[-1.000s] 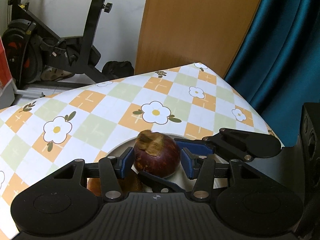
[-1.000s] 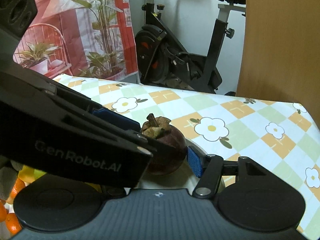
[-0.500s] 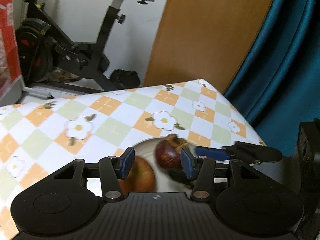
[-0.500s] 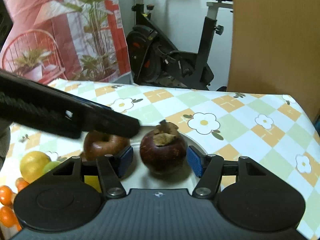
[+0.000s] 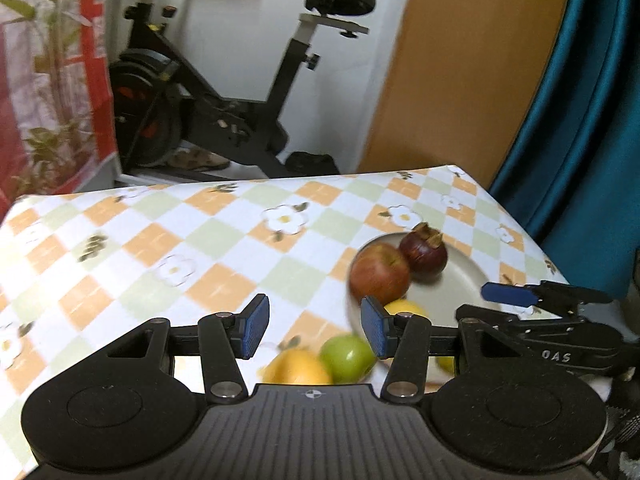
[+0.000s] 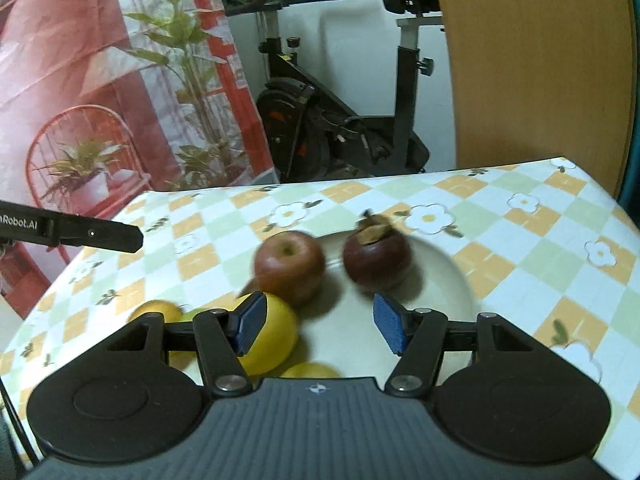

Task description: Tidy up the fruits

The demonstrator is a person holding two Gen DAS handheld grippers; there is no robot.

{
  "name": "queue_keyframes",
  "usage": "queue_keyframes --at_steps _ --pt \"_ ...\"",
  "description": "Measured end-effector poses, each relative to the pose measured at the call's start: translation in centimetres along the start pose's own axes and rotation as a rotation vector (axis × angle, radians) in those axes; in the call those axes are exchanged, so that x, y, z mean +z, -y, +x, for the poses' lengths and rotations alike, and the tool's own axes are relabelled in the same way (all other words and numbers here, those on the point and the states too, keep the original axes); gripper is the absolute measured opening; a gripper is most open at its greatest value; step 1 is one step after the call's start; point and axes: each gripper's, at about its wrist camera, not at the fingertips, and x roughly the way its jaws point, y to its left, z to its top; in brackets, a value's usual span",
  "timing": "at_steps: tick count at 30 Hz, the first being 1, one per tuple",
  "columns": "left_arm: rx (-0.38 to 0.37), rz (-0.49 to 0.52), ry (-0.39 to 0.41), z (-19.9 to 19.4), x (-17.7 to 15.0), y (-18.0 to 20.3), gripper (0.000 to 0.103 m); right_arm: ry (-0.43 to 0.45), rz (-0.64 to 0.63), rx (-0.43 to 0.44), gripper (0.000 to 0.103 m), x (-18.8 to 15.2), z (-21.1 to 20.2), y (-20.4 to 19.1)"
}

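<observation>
Here — mangosteen beside apple, mid-plate

Soft indoor light, fisheye bending at the edges, and motion blur, perhaps strongest on the fruit.

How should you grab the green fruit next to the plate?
Probably from above, pads closing on the round middle of the green fruit. It looks smooth and ball-shaped, so a grip off its widest part could slip. An orange-yellow fruit crowds one side and the plate the other, leaving the top free.
</observation>
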Motion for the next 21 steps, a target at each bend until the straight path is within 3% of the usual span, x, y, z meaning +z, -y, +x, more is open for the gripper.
queue_keyframes --at_steps 7,17,21 --pt "0.018 -0.126 0.021 -2.9 -2.9 -2.6 0.052 0.025 -0.065 -0.001 0.06 -1.4 -1.5 -3.7" --pt "0.065 -0.178 0.034 -4.8 -7.3 -3.4 0.052 -0.045 -0.234 0.112 0.06 -4.2 -1.0 -9.8" --pt "0.071 -0.15 0.035 -5.3 -8.5 -2.9 0.052 -0.077 -0.298 0.137 0.06 -5.5 -0.6 -11.6"
